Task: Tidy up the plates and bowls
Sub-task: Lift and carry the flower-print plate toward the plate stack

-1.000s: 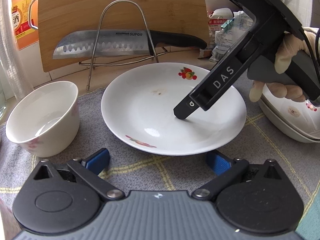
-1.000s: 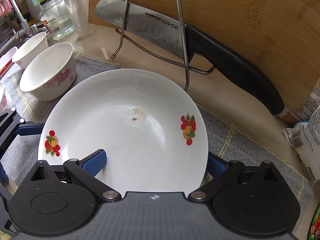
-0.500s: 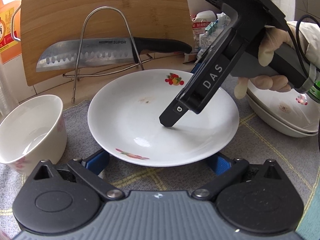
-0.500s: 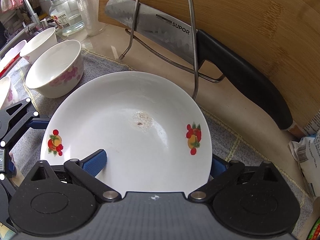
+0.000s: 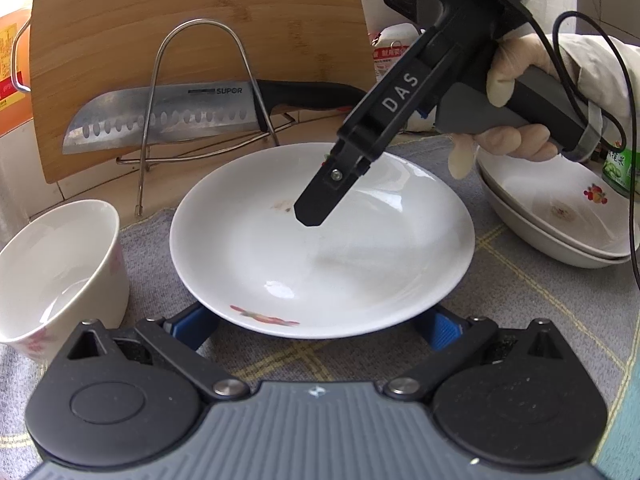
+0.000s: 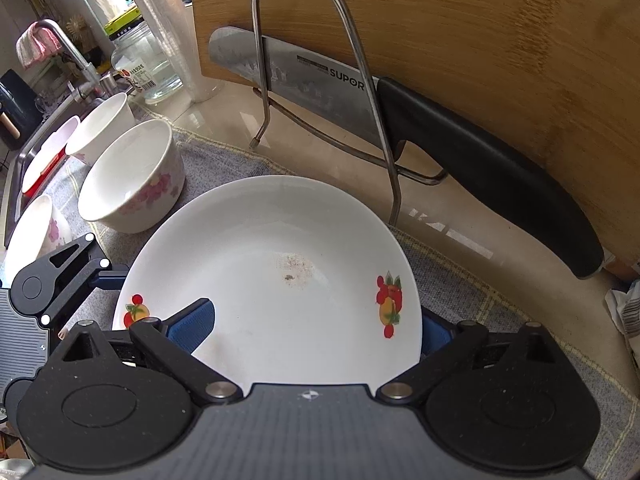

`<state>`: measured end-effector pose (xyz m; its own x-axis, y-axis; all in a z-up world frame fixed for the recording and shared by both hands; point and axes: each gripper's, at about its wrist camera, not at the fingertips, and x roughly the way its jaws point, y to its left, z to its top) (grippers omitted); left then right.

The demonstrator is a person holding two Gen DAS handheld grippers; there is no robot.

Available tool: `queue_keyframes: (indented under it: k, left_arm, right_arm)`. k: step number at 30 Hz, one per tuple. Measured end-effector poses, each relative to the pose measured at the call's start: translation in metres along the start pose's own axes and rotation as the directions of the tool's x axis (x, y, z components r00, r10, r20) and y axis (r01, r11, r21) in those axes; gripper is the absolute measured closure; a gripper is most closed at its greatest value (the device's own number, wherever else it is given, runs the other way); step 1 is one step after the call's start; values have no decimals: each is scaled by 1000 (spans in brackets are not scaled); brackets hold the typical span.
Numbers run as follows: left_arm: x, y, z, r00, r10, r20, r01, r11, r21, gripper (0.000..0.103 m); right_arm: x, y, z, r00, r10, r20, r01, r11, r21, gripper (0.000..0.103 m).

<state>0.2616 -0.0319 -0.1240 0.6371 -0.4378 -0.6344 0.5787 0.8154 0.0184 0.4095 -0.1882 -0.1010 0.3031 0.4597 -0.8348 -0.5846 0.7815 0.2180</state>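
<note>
"SUPOR" reads on the knife [image 5: 168, 118] blade, centre-left; "DAS" runs up the right gripper [image 5: 316, 208], upper right.
</note>
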Motion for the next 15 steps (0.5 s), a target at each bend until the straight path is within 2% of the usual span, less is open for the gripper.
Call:
queue_keyframes:
  k: [15]
  left_arm:
    - [-2, -1, 1, 1000, 7, 3, -7, 1000, 23, 0]
  right_arm:
    - [-1, -12, 6, 999, 36, 9, -36, 999, 37, 2]
